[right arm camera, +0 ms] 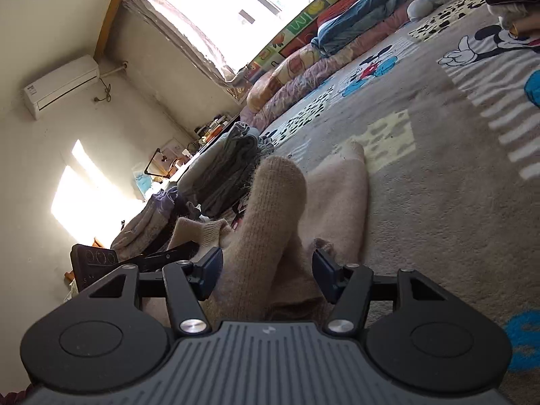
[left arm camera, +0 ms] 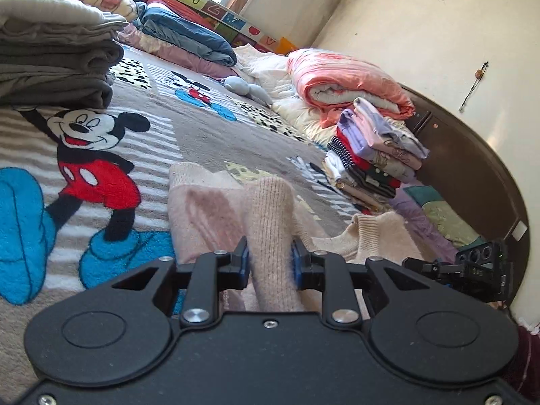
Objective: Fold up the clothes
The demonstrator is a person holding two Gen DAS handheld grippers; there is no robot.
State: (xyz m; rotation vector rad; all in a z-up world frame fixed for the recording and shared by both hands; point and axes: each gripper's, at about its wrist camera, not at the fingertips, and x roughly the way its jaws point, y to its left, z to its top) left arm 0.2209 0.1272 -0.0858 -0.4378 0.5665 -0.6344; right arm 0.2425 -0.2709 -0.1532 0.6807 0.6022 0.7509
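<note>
A pale pink knit sweater (left arm camera: 209, 209) lies on the cartoon-mouse blanket (left arm camera: 202, 128) of a bed. My left gripper (left arm camera: 270, 251) is shut on a raised fold of it, blue pads pressing both sides. In the right wrist view the same sweater (right arm camera: 337, 195) rises as a ridge between the fingers of my right gripper (right arm camera: 266, 265), whose jaws stand apart; the right pad is clear of the knit. The two grippers are side by side: the right one shows at the left wrist view's right edge (left arm camera: 472, 266), the left one at the right wrist view's left (right arm camera: 98, 263).
A stack of grey folded clothes (left arm camera: 57, 64) sits at the left, a colourful folded stack (left arm camera: 371, 158) at the right. Behind lie a rolled pink quilt (left arm camera: 347, 81) and a blue blanket (left arm camera: 189, 33). A dark wooden bed frame (left arm camera: 472, 175) bounds the right side.
</note>
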